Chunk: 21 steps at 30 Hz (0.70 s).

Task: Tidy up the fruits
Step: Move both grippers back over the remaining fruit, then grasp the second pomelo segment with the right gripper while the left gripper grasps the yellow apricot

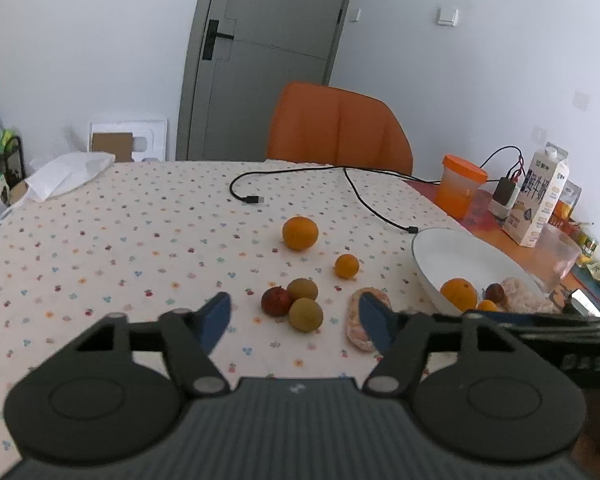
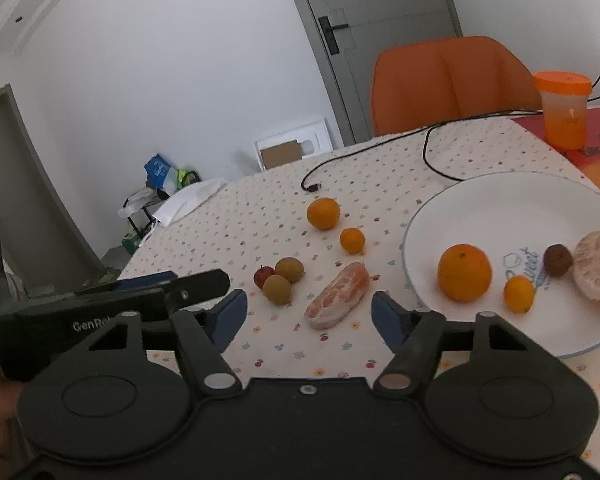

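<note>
On the dotted tablecloth lie a large orange (image 1: 300,233) (image 2: 323,213), a small orange (image 1: 347,266) (image 2: 352,240), a red fruit (image 1: 277,301) (image 2: 263,276), two green-brown fruits (image 1: 306,314) (image 2: 277,289) and a peeled citrus piece (image 1: 354,332) (image 2: 338,294). The white plate (image 1: 440,248) (image 2: 500,208) holds an orange (image 2: 465,273), a small orange (image 2: 519,293), a dark fruit (image 2: 558,260) and another peeled piece (image 2: 598,272). My left gripper (image 1: 294,299) is open just short of the red and green cluster. My right gripper (image 2: 310,297) is open, its jaws flanking the peeled piece without touching it.
A black cable (image 1: 356,196) runs across the far table. An orange-lidded cup (image 1: 462,184), a milk carton (image 1: 540,196) and a clear glass (image 1: 558,252) stand behind the plate. An orange chair (image 1: 340,128) is at the far edge, and a white bag (image 1: 68,176) lies far left.
</note>
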### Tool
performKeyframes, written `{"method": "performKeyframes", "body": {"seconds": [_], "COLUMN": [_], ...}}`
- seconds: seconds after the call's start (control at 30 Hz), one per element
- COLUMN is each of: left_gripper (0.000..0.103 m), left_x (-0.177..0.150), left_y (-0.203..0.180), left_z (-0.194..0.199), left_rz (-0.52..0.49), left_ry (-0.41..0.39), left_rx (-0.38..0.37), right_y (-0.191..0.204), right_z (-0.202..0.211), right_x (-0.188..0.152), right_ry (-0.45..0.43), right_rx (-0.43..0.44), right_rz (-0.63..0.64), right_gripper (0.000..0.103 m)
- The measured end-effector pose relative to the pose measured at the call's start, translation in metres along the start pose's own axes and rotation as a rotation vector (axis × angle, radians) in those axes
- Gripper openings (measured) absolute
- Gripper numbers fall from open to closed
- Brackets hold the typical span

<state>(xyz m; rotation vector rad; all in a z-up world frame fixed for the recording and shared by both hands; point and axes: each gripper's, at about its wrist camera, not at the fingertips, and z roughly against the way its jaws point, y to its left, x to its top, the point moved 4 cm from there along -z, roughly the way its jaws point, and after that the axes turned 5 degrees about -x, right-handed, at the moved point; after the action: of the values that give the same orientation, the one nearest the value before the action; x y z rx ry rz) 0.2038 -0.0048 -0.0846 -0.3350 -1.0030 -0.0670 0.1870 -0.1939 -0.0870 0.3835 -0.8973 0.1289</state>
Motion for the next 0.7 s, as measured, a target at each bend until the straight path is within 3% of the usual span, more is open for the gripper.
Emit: {"method": "performKeyframes", "body": {"seconds": [0.27, 0.7], "left_gripper": [0.05, 0.041], "left_x": [-0.005, -0.008], "left_y": [0.009, 0.018], "left_z": [-0.013, -0.034], "left_rz": [0.026, 0.048], "left_ry": [0.026, 0.051], "left_rx": [-0.029, -0.062], "right_y": [0.001, 0.01], "right_z": [-0.03, -0.064], "right_x": [-0.001, 0.003], "right_ry": [0.059, 0.073], "right_rx": [-0.045, -0.146], "right_rz": [-0.008, 0.082], "right_gripper": [0.046, 0.04]}}
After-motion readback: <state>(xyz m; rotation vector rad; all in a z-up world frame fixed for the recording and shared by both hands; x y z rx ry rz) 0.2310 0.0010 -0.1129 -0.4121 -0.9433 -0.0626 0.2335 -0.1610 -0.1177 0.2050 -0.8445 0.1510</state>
